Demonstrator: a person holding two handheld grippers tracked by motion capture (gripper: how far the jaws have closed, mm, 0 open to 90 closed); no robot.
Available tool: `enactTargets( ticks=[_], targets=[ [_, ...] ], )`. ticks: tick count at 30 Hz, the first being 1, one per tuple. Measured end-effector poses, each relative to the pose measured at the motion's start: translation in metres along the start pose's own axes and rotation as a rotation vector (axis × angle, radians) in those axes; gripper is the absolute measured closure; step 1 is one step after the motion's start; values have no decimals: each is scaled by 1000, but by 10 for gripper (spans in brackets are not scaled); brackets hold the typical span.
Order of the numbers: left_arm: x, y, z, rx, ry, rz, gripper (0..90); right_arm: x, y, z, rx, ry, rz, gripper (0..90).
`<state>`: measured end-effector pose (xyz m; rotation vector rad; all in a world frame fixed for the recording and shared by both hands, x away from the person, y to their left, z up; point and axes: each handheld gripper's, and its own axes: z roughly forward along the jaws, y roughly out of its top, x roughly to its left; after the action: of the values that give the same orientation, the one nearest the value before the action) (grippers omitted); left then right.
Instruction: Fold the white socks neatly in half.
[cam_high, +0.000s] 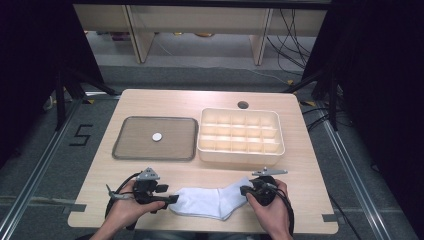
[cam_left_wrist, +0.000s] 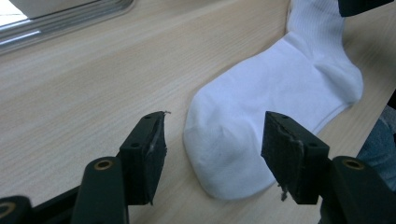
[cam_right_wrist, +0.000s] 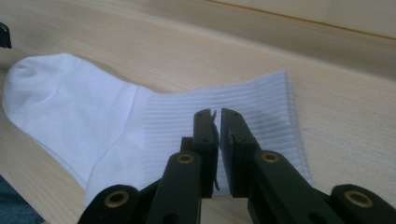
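A white sock (cam_high: 210, 200) lies flat near the table's front edge, toe to the left and ribbed cuff to the right. My left gripper (cam_high: 172, 200) is at the toe end and stands open. In the left gripper view the sock's toe (cam_left_wrist: 224, 154) lies between the left gripper's (cam_left_wrist: 215, 149) two pads without touching either. My right gripper (cam_high: 245, 191) is at the cuff end. In the right gripper view the right gripper (cam_right_wrist: 217, 114) has its jaws almost together, just over the ribbed cuff (cam_right_wrist: 266, 102), which lies flat; no fabric shows pinched between them.
A flat grey tray (cam_high: 125, 150) at the middle left carries a small white disc (cam_high: 157, 136). To its right stands a cream box (cam_high: 240, 156) divided into several compartments. A round hole (cam_high: 243, 105) is in the tabletop behind the box. Both hands rest at the front edge.
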<state>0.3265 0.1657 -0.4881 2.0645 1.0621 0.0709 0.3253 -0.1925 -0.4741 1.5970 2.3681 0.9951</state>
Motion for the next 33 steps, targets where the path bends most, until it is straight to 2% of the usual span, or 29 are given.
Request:
enactTargets(
  ticks=[1,3,5,6,7,9,10,12,14,17,18,21,24,25,27,28,29,30,31,32,33],
  targets=[
    [2,2,-1,29,-2,16,390,0,1,0,-1,8,-11,858],
    [2,3,0,30,-5,9,394,0,1,1,-1,19,-23,862],
    [1,7,2,45,2,12,399,0,2,1,17,12,-11,869],
    [1,10,4,70,12,13,404,2,3,1,50,11,6,878],
    [1,11,6,79,6,21,407,3,3,0,59,25,5,884],
    [1,12,7,83,10,20,411,4,3,2,62,11,5,890],
    [1,14,8,95,14,26,416,4,5,2,76,22,-19,900],
    [0,17,9,107,9,26,419,6,7,4,90,26,-31,900],
    [-1,17,11,117,3,18,424,9,7,5,103,30,-29,900],
    [-2,17,12,130,1,30,423,11,6,5,117,40,-34,900],
    [-2,17,14,146,-6,39,424,12,6,5,109,29,-32,900],
    [-3,17,16,147,-1,40,432,12,6,5,106,32,-34,900],
    [-6,16,19,149,-7,62,445,11,7,4,119,46,-27,899],
    [-6,16,19,164,-6,77,451,11,7,4,114,36,-25,896],
    [-8,15,20,153,-6,67,460,11,7,4,110,41,-32,894],
    [-8,14,21,171,5,94,460,12,8,4,108,40,-32,890],
    [-8,14,21,171,5,94,460,12,8,4,106,42,-30,890],
    [-6,14,20,214,9,131,456,13,8,4,89,39,-35,889],
    [-6,14,20,214,9,131,450,13,8,4,90,39,-38,888],
    [-9,13,23,181,24,113,446,13,9,3,98,40,-41,887],
    [-9,13,23,181,24,113,444,13,9,3,98,42,-41,887]
  ],
)
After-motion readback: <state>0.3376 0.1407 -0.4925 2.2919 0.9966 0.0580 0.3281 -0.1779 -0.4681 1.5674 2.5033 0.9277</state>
